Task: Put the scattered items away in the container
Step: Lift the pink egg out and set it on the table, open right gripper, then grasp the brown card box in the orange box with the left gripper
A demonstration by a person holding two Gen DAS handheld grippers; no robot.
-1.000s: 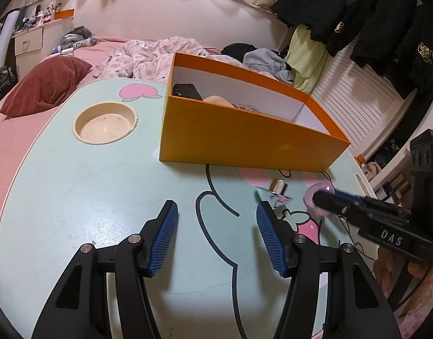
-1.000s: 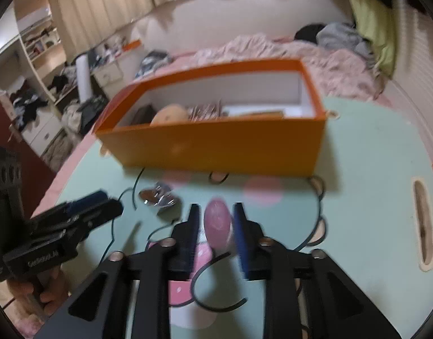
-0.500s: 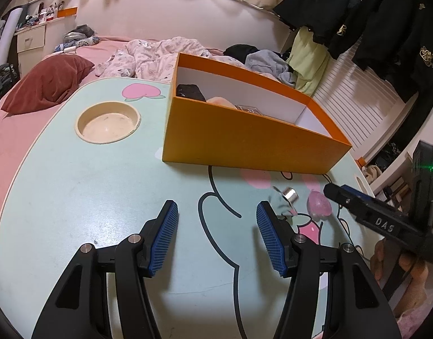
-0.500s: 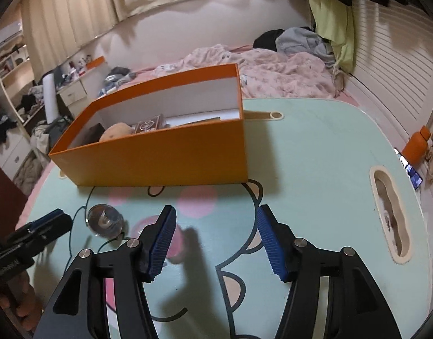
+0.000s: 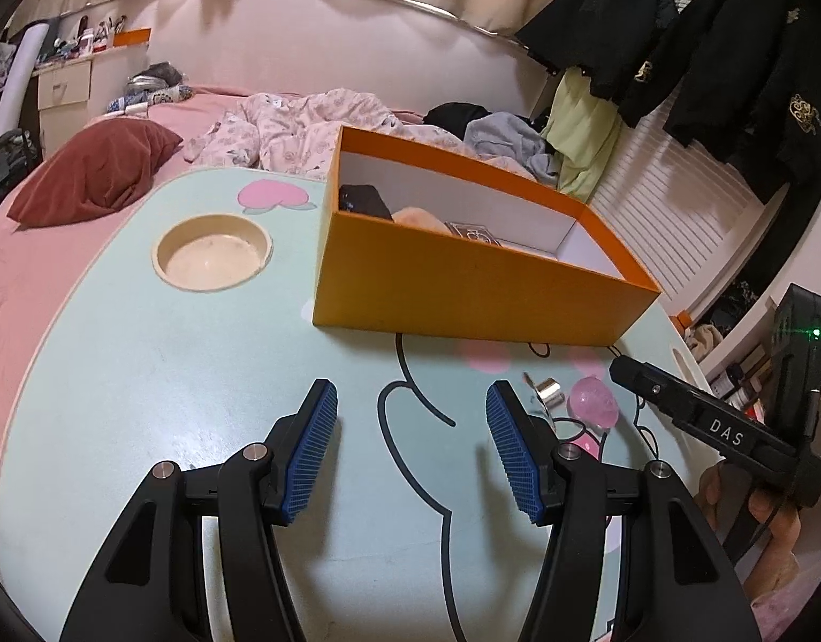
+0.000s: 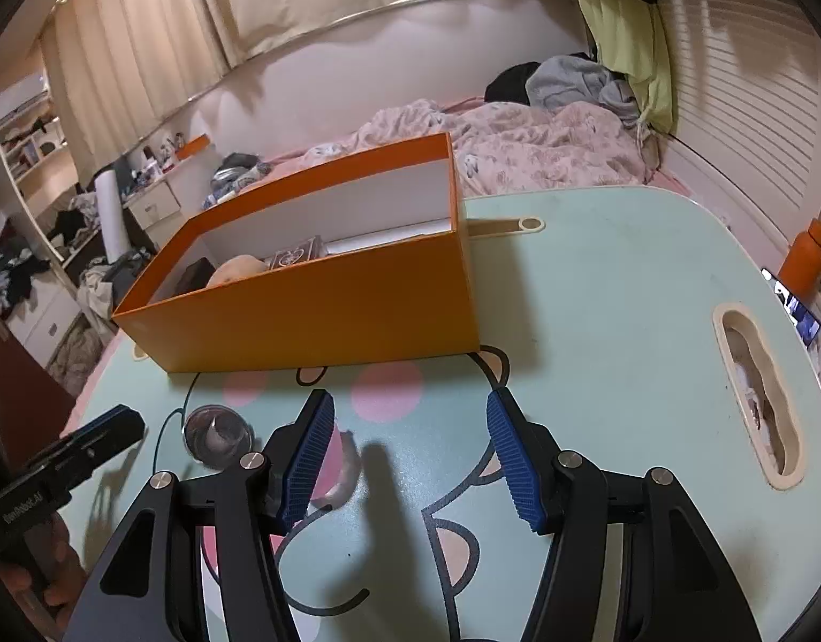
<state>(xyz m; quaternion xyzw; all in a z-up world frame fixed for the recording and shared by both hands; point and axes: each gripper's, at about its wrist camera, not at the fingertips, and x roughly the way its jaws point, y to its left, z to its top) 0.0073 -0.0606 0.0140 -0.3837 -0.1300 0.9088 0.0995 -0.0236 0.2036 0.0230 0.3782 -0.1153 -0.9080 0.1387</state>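
An open orange box stands on the mint-green table and holds a black item, a beige item and a card deck. It also shows in the right wrist view. A pink translucent egg-shaped item and a small silver piece lie on the table right of my left gripper, which is open and empty. My right gripper is open; the pink item lies by its left finger, and the silver piece lies further left.
A round cup recess is sunk in the table left of the box. An oval slot is sunk near the table's right edge. A bed with a red pillow and clothes lies behind. An orange bottle stands beyond the right edge.
My right gripper opened and let go of the pink item, which now lies on the table. It then drew back to the right. My left gripper stayed open and shifted slightly.
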